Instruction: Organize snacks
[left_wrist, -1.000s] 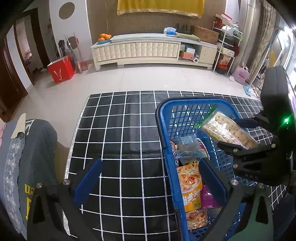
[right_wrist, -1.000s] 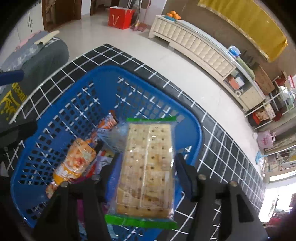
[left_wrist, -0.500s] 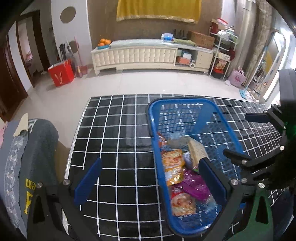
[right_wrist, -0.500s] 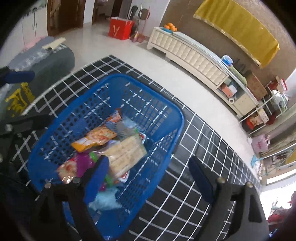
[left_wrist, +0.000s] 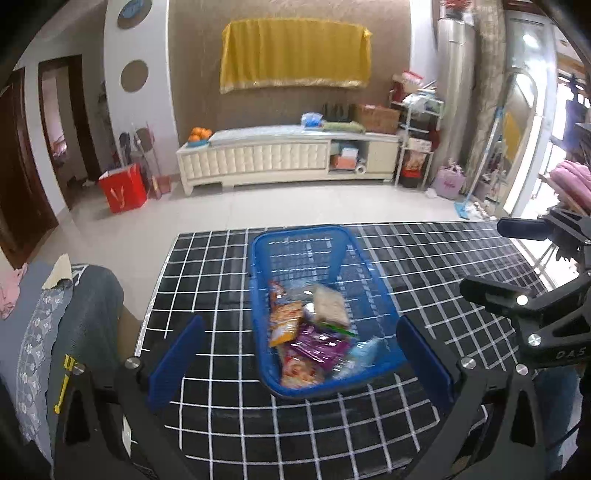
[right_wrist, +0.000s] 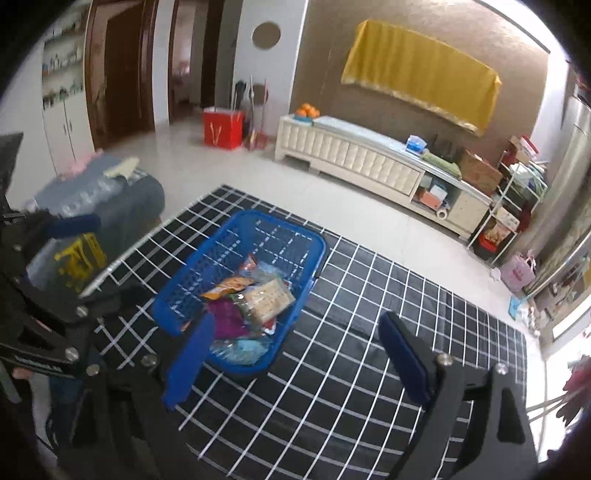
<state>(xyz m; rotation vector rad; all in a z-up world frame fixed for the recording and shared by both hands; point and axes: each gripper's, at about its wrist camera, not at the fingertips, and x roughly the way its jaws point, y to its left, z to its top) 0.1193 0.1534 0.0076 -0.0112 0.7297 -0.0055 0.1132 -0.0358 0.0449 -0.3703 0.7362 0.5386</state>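
A blue plastic basket stands on the black grid-patterned table. It holds several snack packs: a cracker pack, an orange pack and a purple pack. My left gripper is open and empty, near the basket's near end. My right gripper is open and empty, to the right of the basket and back from it; it also shows at the right edge of the left wrist view.
A grey cushioned seat sits at the table's left edge. Beyond the table is tiled floor, a white low cabinet, a red bag and a cluttered shelf rack.
My right gripper let go of the cracker pack into the basket and opened. Both grippers have pulled back and up, so the basket looks smaller and farther away.
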